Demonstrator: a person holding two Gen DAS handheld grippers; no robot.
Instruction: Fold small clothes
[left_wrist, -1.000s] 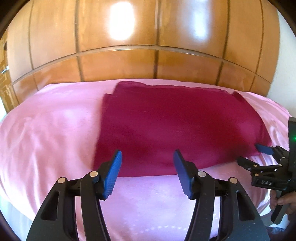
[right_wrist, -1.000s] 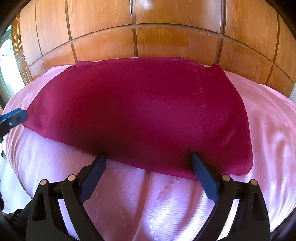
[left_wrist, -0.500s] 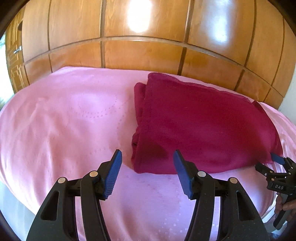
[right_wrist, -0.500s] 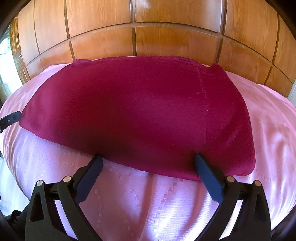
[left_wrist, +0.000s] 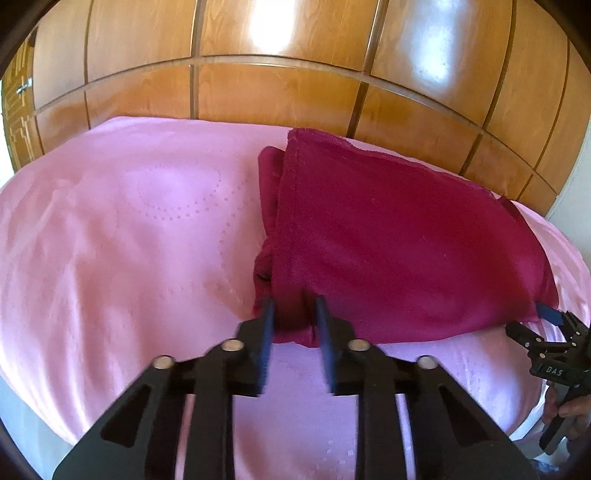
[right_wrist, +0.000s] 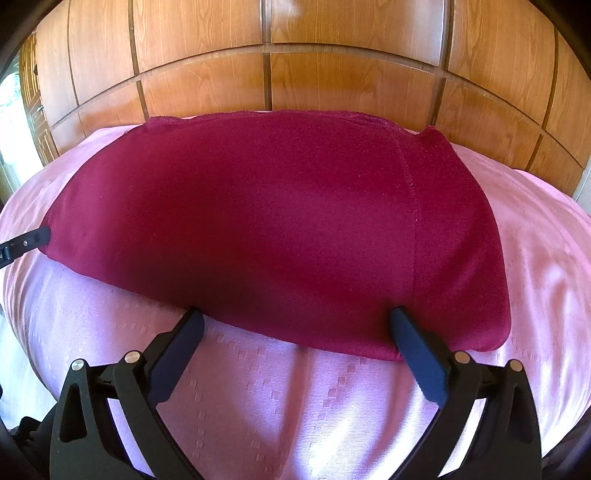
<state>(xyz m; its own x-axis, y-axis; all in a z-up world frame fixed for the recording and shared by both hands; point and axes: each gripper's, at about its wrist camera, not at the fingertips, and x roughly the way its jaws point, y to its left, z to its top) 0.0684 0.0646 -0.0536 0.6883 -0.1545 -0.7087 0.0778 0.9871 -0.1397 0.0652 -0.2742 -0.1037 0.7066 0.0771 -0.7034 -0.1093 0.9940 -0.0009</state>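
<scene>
A dark red folded garment (left_wrist: 399, 240) lies on the pink bed cover (left_wrist: 129, 229); it fills the middle of the right wrist view (right_wrist: 277, 221). My left gripper (left_wrist: 293, 317) is shut on the garment's near left corner, with fabric bunched between its blue pads. My right gripper (right_wrist: 295, 325) is open, its fingers straddling the garment's near edge close to the right corner. The right gripper shows in the left wrist view (left_wrist: 554, 332) at the garment's right corner. The tip of the left gripper (right_wrist: 26, 242) shows at the left edge of the right wrist view.
A glossy wooden panelled wall (left_wrist: 295, 74) stands right behind the bed. The pink cover spreads to the left of the garment. A hand (left_wrist: 569, 410) holds the right gripper's handle at the bed's right edge.
My left gripper has moved to the garment's left corner and closed on it. My right gripper has stayed open at the near edge, shifting slightly.
</scene>
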